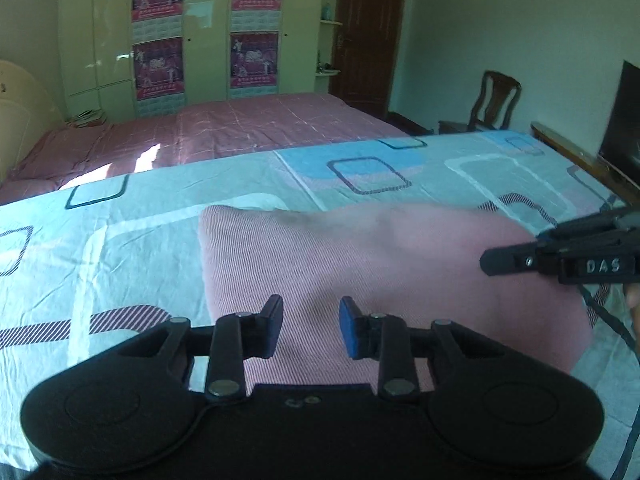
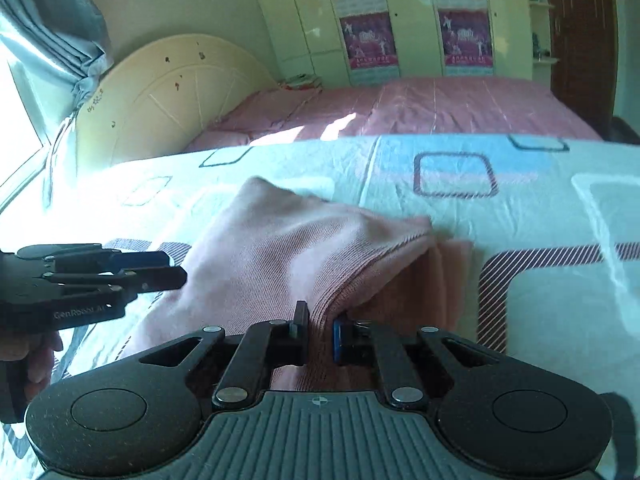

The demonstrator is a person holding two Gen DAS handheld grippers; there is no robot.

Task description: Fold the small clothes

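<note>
Nearest in the right wrist view, the right claw (image 2: pixel 320 330) is clenched on a gathered edge of the pink garment (image 2: pixel 288 248), the ribbed cloth bunched between its jaws and pulled up into a ridge. In the left wrist view the left claw (image 1: pixel 311 326) hangs released over the near part of the same garment (image 1: pixel 360 272), its jaws apart with nothing between them.

The garment lies on the patterned sheet (image 1: pixel 120 220) of the near bed, partly folded, with stacked layers showing at its right end in the right wrist view. It looks like a light, soft knit: it should drape and sag from any single hold, and its layers will likely slide over one another rather than stay squared. A grip on a hemmed or ribbed edge, close to a corner, seems the surest place, since the thicker cloth there gives the jaws something to bite. The free claw would best take the opposite corner.

Beyond lie the pink bed (image 1: pixel 240 128) and the wardrobe (image 1: pixel 104 40).
</note>
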